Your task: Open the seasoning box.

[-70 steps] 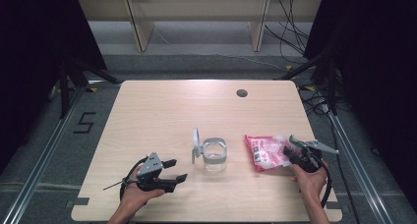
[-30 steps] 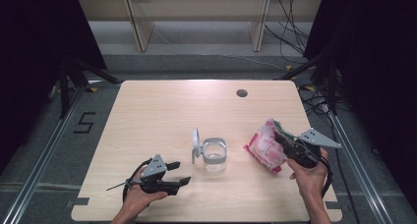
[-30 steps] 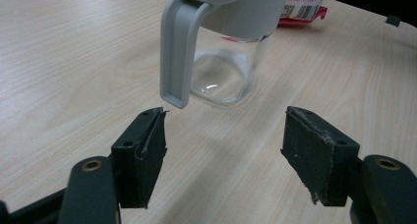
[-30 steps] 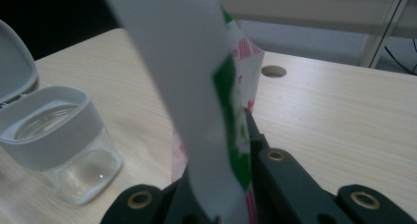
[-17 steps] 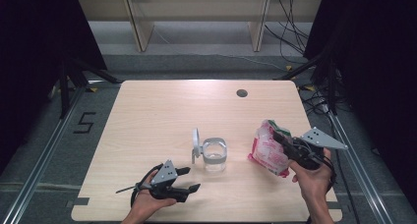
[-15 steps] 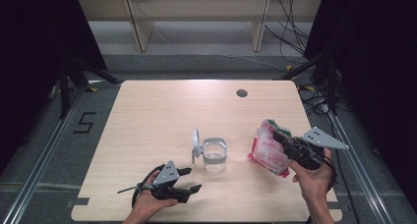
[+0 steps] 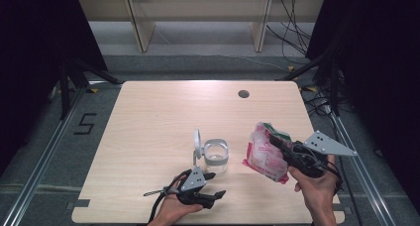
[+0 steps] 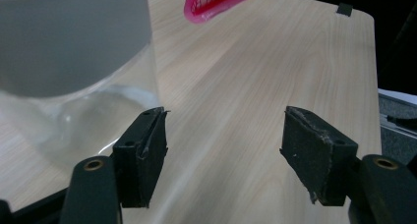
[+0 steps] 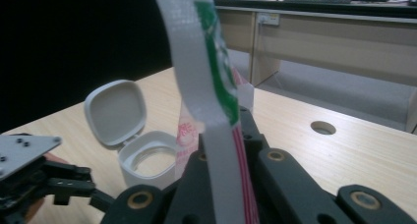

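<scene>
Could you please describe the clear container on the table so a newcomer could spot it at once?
On the wooden table, look near the front edge, between the two grippers. The container is a small clear jar, and its white hinged lid stands open, unlike the pink bag beside it.

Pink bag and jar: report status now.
Right gripper shut on the pink bag, lifted off the table. Left gripper open, empty, beside the jar. Jar lid flipped open. Nothing between bag and jar.

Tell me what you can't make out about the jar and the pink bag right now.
- Printing on the pink bag: too small in the high view; edge-on between the right gripper jaws in its view.
- Jar contents: blurred and cropped in the left gripper view.
- Bag contents: hidden by the wrapper.
</scene>
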Demonstrator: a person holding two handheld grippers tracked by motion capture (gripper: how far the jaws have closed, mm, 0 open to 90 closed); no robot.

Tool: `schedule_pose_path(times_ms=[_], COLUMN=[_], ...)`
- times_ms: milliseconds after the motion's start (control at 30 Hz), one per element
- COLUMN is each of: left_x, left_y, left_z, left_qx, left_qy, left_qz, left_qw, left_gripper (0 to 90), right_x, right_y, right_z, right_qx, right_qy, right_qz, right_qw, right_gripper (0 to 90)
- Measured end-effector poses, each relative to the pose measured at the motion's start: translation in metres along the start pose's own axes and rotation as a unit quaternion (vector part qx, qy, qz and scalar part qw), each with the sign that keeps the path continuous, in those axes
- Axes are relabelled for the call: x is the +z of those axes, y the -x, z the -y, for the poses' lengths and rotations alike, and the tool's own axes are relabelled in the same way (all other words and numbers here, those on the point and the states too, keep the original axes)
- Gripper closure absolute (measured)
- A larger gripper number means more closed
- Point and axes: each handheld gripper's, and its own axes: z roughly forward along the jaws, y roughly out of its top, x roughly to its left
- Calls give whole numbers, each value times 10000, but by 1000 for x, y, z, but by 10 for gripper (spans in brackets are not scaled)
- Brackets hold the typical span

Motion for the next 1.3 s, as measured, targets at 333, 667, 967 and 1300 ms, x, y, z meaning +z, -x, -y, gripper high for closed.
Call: schedule_pose_path(times_ms=[333, 667, 967, 1300], left_x=[19, 30, 36, 38], left_y=[8, 11, 15, 16], left_z=[-7, -9, -13, -15], left_qx=[136, 175, 516, 812], left_qy=[71, 113, 232, 328], left_qz=[-166, -318, -486, -644], left_qw=[9997, 9993, 9972, 9941], left_gripper=[326, 332, 394, 695], right_x=[1, 4, 7, 16], right_y=[-19, -33, -42, -44], right_z=[-6, -4, -3, -4], right_qx=[-114, -260, -238, -235], right_qy=[57, -2, -71, -132], right_qz=[-400, -610, -848, -904], right_qw=[9991, 9978, 9961, 9955], right_gripper=[900, 900, 900, 900])
